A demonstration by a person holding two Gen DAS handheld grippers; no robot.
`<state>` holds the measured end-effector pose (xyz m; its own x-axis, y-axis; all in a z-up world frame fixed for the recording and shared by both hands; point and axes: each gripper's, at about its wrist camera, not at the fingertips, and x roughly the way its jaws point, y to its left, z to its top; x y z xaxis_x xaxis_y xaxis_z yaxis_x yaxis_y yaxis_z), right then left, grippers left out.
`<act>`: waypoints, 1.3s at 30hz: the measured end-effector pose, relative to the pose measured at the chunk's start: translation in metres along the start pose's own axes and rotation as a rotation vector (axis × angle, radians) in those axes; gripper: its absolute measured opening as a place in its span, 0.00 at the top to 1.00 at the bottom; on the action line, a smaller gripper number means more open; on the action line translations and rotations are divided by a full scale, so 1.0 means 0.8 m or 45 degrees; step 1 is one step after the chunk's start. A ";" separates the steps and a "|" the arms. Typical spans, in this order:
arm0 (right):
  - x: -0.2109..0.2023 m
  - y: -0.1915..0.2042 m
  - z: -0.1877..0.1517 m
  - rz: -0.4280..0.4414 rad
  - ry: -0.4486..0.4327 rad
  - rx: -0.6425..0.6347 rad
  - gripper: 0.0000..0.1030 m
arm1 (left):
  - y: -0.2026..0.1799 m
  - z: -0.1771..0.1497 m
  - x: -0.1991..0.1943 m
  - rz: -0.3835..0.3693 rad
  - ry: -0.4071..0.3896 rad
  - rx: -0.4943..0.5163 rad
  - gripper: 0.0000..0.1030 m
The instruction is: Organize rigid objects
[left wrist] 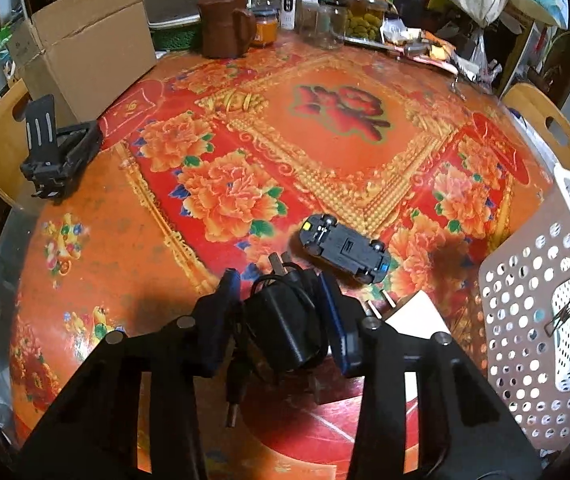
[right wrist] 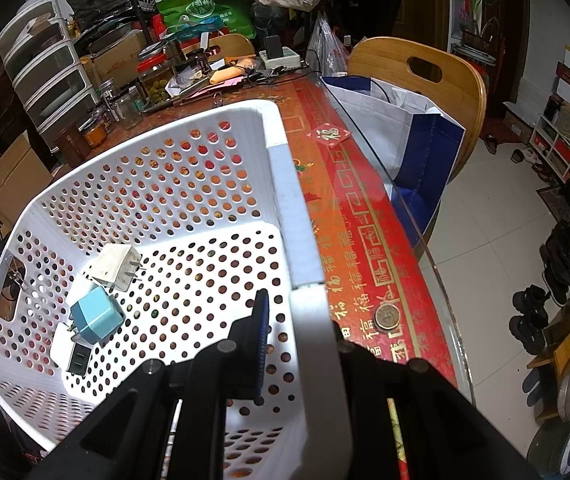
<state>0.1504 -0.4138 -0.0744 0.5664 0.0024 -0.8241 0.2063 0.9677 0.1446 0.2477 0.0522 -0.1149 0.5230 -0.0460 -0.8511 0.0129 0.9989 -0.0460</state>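
Glossy floral tabletop (left wrist: 325,152); left gripper (left wrist: 281,300) clamping boxy black charger (left wrist: 285,324), right gripper (right wrist: 305,320) pinching perforated white basket (right wrist: 285,184) wall.

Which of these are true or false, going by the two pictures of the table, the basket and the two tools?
1. The left tool is closed on a black charger. True.
2. The toy car stands on its wheels. False: it lies upside down, underside showing.
3. The white basket is empty. False: three chargers lie in it, among them a light blue one.
4. The right tool grips the basket's rim. True.
5. A coin lies inside the basket. False: it lies on the tablecloth beside it.
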 end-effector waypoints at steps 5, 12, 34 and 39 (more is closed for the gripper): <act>0.000 0.001 0.000 -0.001 0.000 0.000 0.85 | 0.006 0.005 -0.015 0.023 -0.050 -0.014 0.71; 0.000 0.001 0.000 -0.001 0.001 -0.001 0.85 | 0.007 0.011 -0.036 0.023 -0.096 -0.007 0.71; 0.000 0.002 0.000 -0.001 0.000 -0.001 0.85 | -0.124 0.067 -0.201 -0.048 -0.347 0.236 0.72; 0.000 0.002 0.000 -0.001 0.000 -0.002 0.85 | -0.197 0.069 -0.237 -0.147 -0.376 0.349 0.95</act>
<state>0.1505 -0.4123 -0.0740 0.5660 0.0015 -0.8244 0.2058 0.9681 0.1431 0.1933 -0.0958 0.0828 0.7263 -0.1918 -0.6600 0.2914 0.9556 0.0429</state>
